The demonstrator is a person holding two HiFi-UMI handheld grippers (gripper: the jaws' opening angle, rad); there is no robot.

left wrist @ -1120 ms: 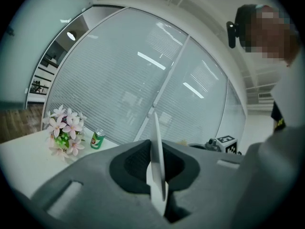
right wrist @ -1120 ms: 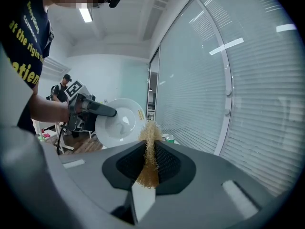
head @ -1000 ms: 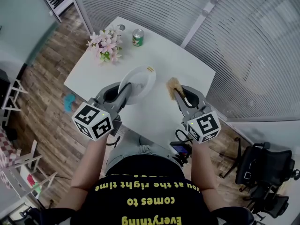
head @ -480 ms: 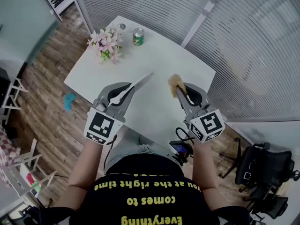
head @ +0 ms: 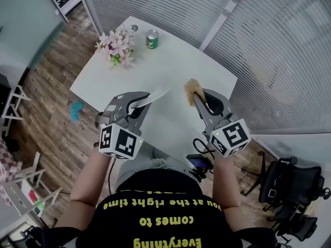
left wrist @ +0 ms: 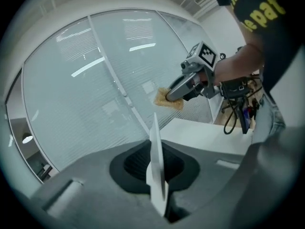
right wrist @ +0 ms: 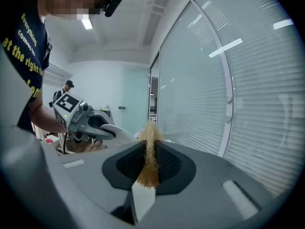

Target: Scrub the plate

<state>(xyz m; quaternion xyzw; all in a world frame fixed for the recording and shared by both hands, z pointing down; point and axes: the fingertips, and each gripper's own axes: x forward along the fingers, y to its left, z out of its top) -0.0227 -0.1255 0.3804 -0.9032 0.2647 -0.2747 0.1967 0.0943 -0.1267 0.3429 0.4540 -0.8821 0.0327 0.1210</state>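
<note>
Left hand-held gripper (head: 138,103) pinching plate (head: 158,93), edge-on

Plate (head: 156,93) is smooth, slightly glossy white; the scrubber (head: 193,92) is rough, scratchy tan fibre. Left tool (head: 136,103) and right tool (head: 202,103) look like matt grey plastic. Counter (head: 170,61) is smooth matt white, and the floor (head: 51,87) is wood planks.

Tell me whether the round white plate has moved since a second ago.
Yes. The round white plate, clamped in the left gripper, has rolled from face-up to edge-on above the white table, hardly shifting relative to the pink flowers.
</note>
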